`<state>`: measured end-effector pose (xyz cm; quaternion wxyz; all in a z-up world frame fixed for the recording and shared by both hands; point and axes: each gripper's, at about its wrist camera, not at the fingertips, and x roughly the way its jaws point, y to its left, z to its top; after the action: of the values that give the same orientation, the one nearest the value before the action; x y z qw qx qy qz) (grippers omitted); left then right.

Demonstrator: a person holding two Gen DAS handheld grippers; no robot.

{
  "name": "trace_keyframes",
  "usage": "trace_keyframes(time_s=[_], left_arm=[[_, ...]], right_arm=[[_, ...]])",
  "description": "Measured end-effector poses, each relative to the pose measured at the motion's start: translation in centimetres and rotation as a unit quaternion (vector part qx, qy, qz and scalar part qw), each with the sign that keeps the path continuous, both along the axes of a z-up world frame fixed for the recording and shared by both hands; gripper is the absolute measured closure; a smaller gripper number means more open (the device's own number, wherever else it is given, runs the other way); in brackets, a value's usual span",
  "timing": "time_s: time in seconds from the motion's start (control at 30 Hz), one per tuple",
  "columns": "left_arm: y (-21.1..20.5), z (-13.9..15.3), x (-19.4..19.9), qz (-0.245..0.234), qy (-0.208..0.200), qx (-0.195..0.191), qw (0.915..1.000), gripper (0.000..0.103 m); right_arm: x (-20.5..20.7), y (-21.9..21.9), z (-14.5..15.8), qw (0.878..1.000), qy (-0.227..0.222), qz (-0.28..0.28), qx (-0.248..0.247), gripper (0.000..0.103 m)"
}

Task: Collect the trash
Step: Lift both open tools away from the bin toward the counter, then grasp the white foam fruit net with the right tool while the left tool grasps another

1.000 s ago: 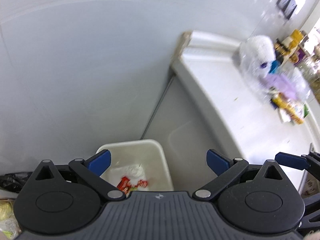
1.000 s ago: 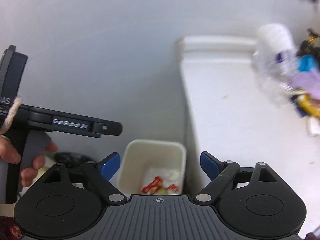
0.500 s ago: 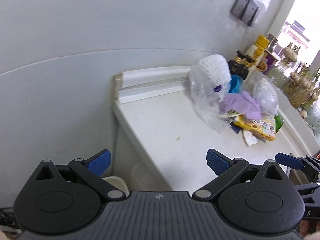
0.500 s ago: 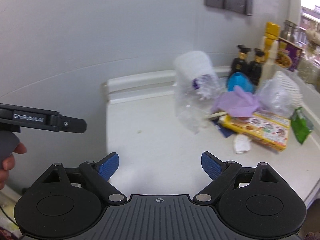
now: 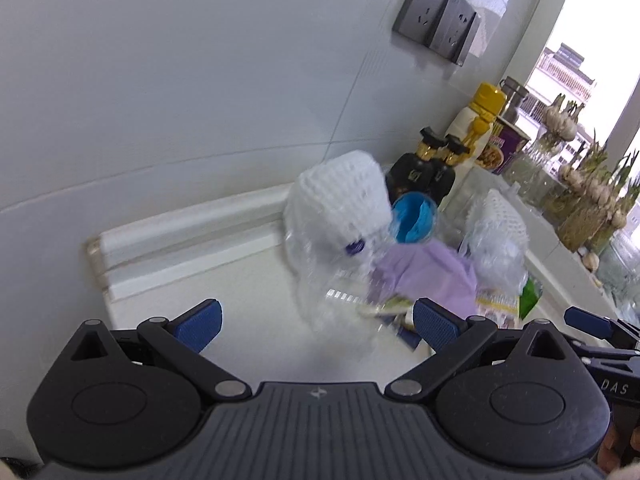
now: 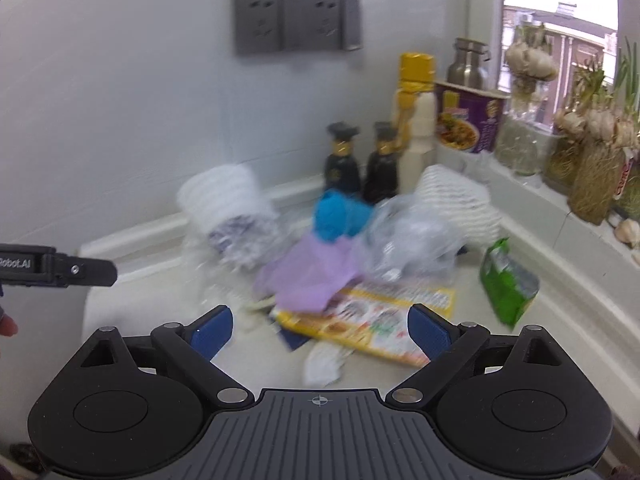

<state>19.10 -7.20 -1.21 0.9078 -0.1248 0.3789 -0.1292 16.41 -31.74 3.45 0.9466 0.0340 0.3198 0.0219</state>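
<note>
Trash heap (image 6: 320, 272) lay mid-tabletop (image 6: 472, 320); bottles (image 6: 360, 168) stood behind it by the wall; green packet (image 6: 506, 280) lay right.

- Pale grey wall (image 6: 120, 100) carrying a dark grey double socket (image 6: 294, 20).
- White bench (image 5: 240, 280) with a raised back ledge (image 5: 188, 228) along the wall.
- Window (image 6: 560, 20) at right, daylight, brick building outside.
- Sill (image 6: 560, 200) lined with sprouting garlic jars (image 6: 592, 152).
</note>
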Motion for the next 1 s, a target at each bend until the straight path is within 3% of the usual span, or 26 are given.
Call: trace_keyframes(time_s=[0.3,0.67,0.77,0.93,1.0], left_arm=[[-3.8,0.8,5.8,0.026,-0.021,-0.021,0.9992,0.002],[-5.0,0.3,8.5,0.082,-0.008,-0.027,0.9962,0.014],[-5.1,0.2,8.7,0.089,-0.003,-0.022,0.9958,0.023],[-5.1,0.1,8.9,0.097,0.004,-0.004,0.9953,0.05],[-5.0,0.0,8.9,0.101,0.01,-0.002,0.9948,0.053]], right_arm=[[8.3,-9.1,-0.5,0.992,-0.005,-0.116,0.054,0.006],[13.9,-12.2,-3.1,0.986,0.009,-0.14,0.092,0.006],[14.9,-12.3,-3.4,0.984,0.017,-0.138,0.111,0.006],[16.6,-11.9,-4.3,0.985,0.041,-0.13,0.11,0.006],[17.0,-11.9,-4.7,0.984,0.048,-0.132,0.106,0.006]])
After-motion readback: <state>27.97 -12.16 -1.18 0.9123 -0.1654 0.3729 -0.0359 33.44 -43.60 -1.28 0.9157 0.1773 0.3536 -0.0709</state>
